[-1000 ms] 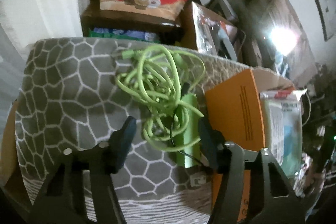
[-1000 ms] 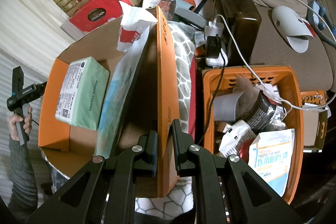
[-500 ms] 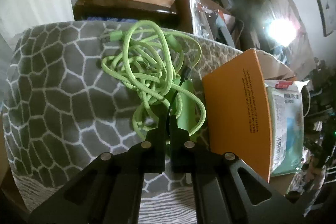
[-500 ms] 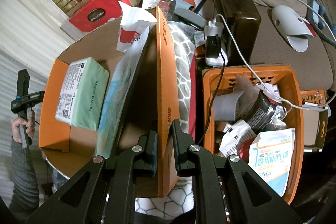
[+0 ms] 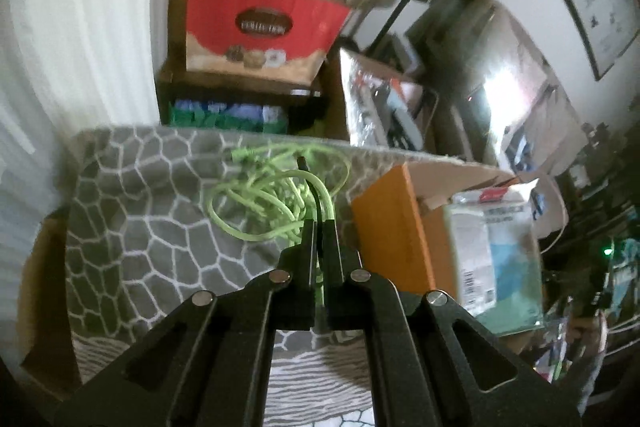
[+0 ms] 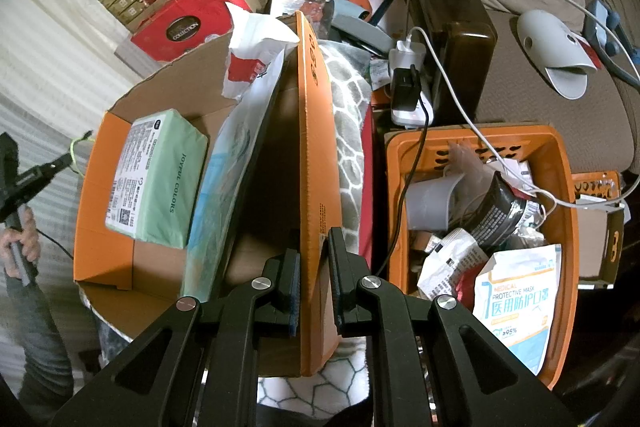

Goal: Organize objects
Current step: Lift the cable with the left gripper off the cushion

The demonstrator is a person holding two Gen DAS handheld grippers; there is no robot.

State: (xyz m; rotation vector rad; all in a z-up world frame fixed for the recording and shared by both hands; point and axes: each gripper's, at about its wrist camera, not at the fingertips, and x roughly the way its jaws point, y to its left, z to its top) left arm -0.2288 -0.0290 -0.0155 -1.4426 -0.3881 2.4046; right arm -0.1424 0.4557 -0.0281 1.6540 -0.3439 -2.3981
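Over the grey patterned surface [image 5: 132, 227], left gripper [image 5: 319, 227] now clamps the green cable [image 5: 256, 195], lifting it; right gripper [image 6: 314, 259] keeps pinching the orange box [image 6: 316, 155] wall. Boxing comes next.

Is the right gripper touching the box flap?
Touching. The right wrist view shows the right gripper shut on the orange box flap, a pad pressed flat on each face with no gap.
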